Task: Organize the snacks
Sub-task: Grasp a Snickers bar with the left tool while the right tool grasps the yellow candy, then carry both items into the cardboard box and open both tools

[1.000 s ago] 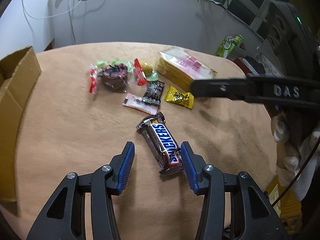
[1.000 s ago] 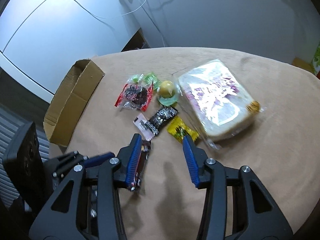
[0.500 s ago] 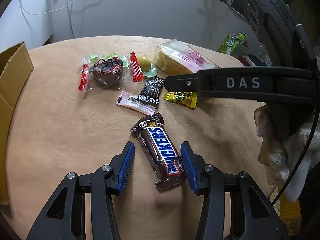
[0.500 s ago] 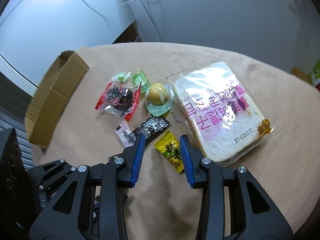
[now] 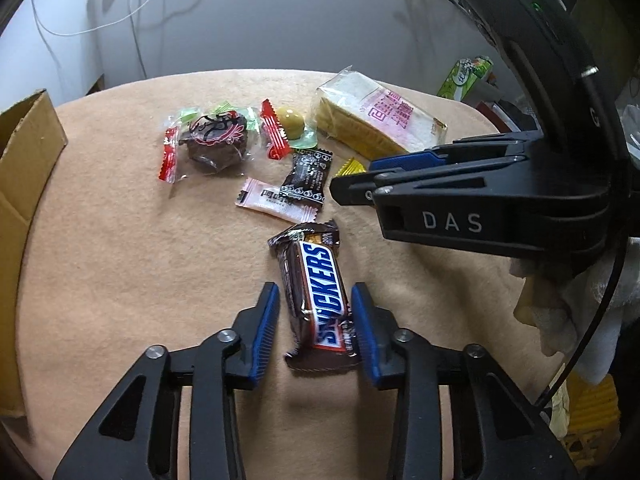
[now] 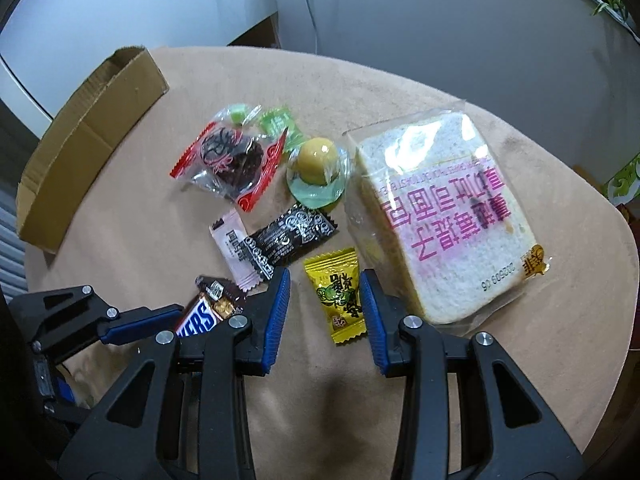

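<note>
Straddling a Snickers bar (image 5: 316,300), the left gripper (image 5: 315,332) has its blue pads either side of the wrapper's near half; the right-hand pad (image 5: 366,336) sits against the wrapper edge, while the left-hand pad stands just clear of it. Jaws are spread, not clamped on the bar. The bar lies flat on the tan table cover (image 5: 120,260), its far end projecting ahead of the jaws.

The right gripper (image 6: 324,312) is likewise spread, with a yellow candy packet (image 6: 336,296) lying flat between its pads and small gaps showing on both sides. No grip is made.

Ahead of the right jaws and slightly left: a black sachet (image 6: 290,234) overlapping a pink sachet (image 6: 236,254). Further ahead: a yellow ball-shaped sweet on a green wrapper (image 6: 318,172), a red-edged clear packet holding a dark cake (image 6: 232,162), and green candies (image 6: 276,124) behind it. To the right of the right jaws, just beside the yellow packet, lies a bagged bread loaf (image 6: 440,216). Far left of both grippers, a cardboard box (image 6: 88,140) sits at the table's edge.

In the left wrist view the right gripper crosses from the right, ahead of the left jaws.
</note>
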Available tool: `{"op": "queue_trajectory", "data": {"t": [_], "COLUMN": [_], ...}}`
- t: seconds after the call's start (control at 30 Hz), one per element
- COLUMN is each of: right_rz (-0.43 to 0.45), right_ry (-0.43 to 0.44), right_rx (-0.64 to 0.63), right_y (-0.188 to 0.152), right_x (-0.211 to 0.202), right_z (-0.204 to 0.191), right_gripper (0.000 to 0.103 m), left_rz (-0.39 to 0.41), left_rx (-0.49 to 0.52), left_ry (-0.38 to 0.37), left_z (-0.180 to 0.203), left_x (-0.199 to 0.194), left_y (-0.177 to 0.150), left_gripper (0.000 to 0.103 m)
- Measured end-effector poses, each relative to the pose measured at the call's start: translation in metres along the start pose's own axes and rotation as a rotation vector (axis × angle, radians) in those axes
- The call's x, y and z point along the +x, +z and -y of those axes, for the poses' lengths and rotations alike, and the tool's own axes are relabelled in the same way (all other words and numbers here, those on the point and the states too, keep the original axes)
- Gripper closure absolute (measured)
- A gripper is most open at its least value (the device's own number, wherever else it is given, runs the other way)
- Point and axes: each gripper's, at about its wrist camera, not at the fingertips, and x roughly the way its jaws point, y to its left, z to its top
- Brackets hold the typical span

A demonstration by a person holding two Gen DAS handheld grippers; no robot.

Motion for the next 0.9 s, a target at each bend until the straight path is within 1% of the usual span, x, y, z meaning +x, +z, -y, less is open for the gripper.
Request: {"op": "queue_trajectory", "data": {"t": [0.03, 0.2, 0.27, 0.37, 0.57, 0.7, 0.9], "right_rz": [-0.007, -0.02, -0.021, -0.027, -0.028, -0.03, -0.021], "right_ry": [-0.005, -0.028, -0.039, -0.052, -0.045, -0.032, -0.014], "right_rx": [-0.007, -0.015, -0.019, -0.022, -0.012, -0.001, 0.029], "right_y": [0.0, -0.001, 0.0, 0.0, -0.003, -0.007, -0.016], "right_x": [0.001, 0.003, 0.005, 0.006, 0.004, 0.001, -0.005], "right_z": [-0.002, -0.006, -0.009, -0.011, -0.008, -0.005, 0.001], "right_gripper": [0.065, 0.066, 0.069, 0.077, 0.079, 0.082, 0.085], "left_rz": [-0.002, -0.006, -0.004, -0.004, -0.002, 0.002, 0.008], "left_rx": [0.003, 0.02, 0.032, 0.042, 0.035, 0.029, 0.017], "left_ry": [0.003, 0.001, 0.004, 0.006, 0.005, 0.004, 0.005], "left_z": [-0.001, -0.003, -0.003, -0.003, -0.005, -0.007, -0.01], "left_x": [0.0, -0.001, -0.002, 0.0, -0.001, -0.003, -0.004], "left_y": [-0.001, -0.004, -0.006, -0.006, -0.008, -0.01, -0.012], "left_gripper": [0.074, 0.075, 0.075, 0.075, 0.075, 0.076, 0.076]}}
